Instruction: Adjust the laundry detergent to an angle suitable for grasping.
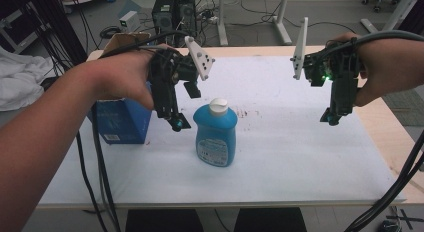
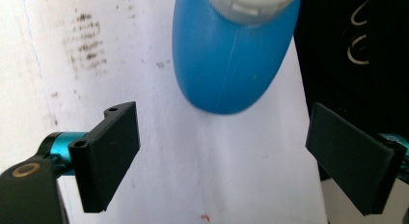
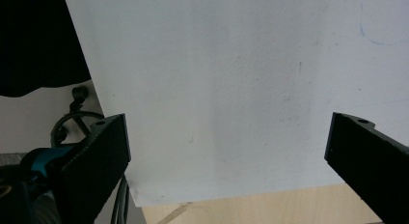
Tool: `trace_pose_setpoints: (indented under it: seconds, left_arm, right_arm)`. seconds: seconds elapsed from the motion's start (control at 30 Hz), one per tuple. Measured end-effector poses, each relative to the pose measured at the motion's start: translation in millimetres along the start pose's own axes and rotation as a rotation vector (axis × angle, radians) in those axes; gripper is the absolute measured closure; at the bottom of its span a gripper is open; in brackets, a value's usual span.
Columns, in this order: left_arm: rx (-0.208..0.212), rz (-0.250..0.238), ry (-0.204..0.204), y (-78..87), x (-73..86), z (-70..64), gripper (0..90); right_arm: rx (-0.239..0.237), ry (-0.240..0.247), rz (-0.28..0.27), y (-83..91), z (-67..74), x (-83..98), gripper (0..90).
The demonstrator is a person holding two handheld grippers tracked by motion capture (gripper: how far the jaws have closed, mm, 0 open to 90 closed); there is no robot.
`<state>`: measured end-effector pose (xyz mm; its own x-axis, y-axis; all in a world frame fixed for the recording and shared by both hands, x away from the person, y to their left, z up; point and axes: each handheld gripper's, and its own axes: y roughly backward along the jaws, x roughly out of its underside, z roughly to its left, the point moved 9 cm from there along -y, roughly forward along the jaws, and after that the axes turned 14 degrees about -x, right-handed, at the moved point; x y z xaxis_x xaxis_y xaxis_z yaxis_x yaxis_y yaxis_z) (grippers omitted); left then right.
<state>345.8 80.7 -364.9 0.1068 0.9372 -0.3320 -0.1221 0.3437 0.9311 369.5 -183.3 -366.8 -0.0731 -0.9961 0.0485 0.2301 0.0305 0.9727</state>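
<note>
Both grippers hang over the white sheet (image 1: 280,157) with their jaws spread and nothing between them. Just beside the left gripper (image 1: 176,123), toward the table's middle and apart from it, the blue bottle (image 1: 215,135) stands upright on the sheet; in the left gripper view the bottle (image 2: 231,55) lies ahead of the parted jaws. Well away on the other side, the right gripper (image 1: 332,118) hovers near the sheet's edge.

A wooden table (image 1: 380,123) is covered by a stained white sheet (image 1: 295,142), on which a blue bottle (image 1: 216,137) and a blue box (image 1: 122,121) are stood.
</note>
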Motion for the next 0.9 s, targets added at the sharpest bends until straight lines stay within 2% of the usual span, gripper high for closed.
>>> trace_pose_setpoints:
  seconds: [0.07,0.1,0.13,0.17,0.2,0.3,0.63,0.73,0.8,0.9]
  left_arm:
    - [-0.02,0.027,0.01,3.0,2.8,2.1,6.6]
    - [-0.015,0.054,0.024,7.0,5.4,2.6,5.9]
    - [-0.015,0.054,0.024,7.0,5.4,2.6,5.9]
    - [-0.024,0.077,0.03,11.1,7.3,3.3,5.9]
    - [-0.024,0.077,0.03,11.1,7.3,3.3,5.3]
    - [-0.037,0.117,0.034,17.7,10.3,4.2,2.4]
    - [-0.039,0.244,0.087,32.4,26.1,8.9,1.6]
    - [-0.038,0.258,0.096,32.8,28.7,11.2,1.7]
    - [-0.046,0.27,0.084,32.6,30.8,15.4,1.7]
    - [-0.037,0.282,0.108,31.8,31.2,17.6,1.7]
  right_arm:
    - [0.001,0.001,-0.001,1.1,-0.9,-0.9,1.4]
    - [0.0,0.001,-0.004,1.6,-1.2,-2.2,1.4]
    - [0.0,0.001,-0.004,1.6,-1.2,-2.2,1.4]
    - [-0.003,0.002,-0.001,1.7,-2.0,-3.1,1.4]
    - [-0.003,0.002,-0.001,1.7,-2.0,-3.1,1.4]
    - [-0.002,0.005,0.005,2.5,-4.2,-5.1,1.4]
    - [-0.005,0.039,-0.022,15.1,-10.2,-19.6,1.4]
    - [-0.008,0.037,-0.017,15.3,-11.1,-21.1,1.4]
    - [-0.016,0.045,-0.014,14.6,-12.4,-22.9,1.4]
    - [-0.018,0.049,-0.009,13.1,-14.6,-24.6,1.4]
